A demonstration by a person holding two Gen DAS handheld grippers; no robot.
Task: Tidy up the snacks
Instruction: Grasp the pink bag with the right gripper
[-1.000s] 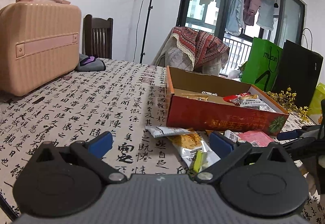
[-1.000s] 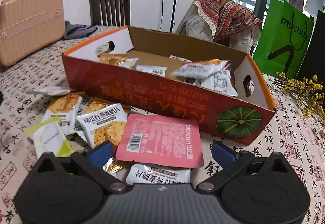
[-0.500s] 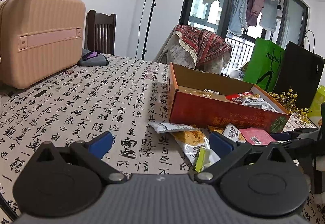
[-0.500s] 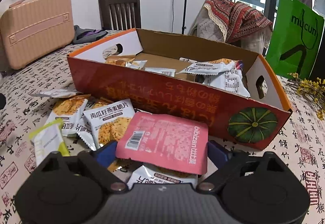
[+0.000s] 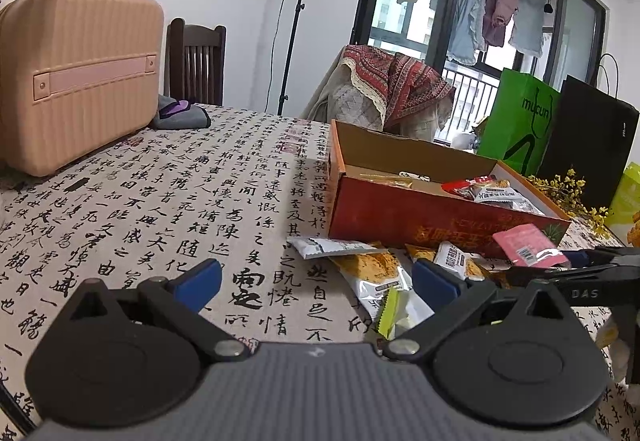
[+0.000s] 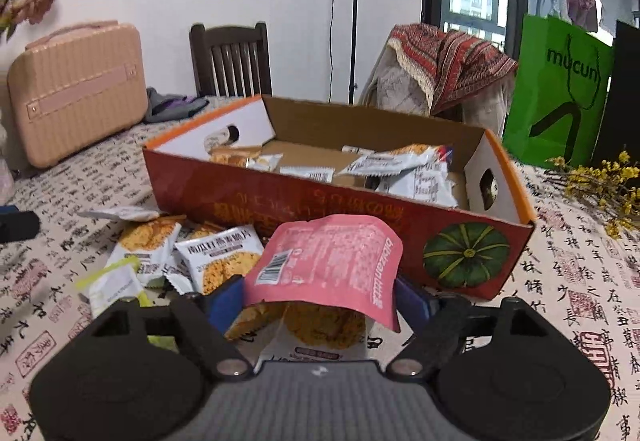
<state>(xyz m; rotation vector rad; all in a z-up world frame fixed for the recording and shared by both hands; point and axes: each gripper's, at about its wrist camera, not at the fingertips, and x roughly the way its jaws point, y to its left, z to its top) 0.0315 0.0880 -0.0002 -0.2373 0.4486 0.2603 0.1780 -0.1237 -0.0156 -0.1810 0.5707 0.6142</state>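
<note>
Pink flat packet (image 6: 328, 261), barcode up, pinched in closing right tongs (image 6: 320, 297); left tongs (image 5: 316, 281) gape empty.

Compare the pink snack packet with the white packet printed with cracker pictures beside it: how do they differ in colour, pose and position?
The pink packet is plain pink with a barcode; the white packet shows golden crackers and dark lettering. The pink packet is raised and tilted between the right gripper jaws, which have just been closing; the white packet lies flat on the tablecloth. Both are sealed flat pouches, still outside the red box.
</note>
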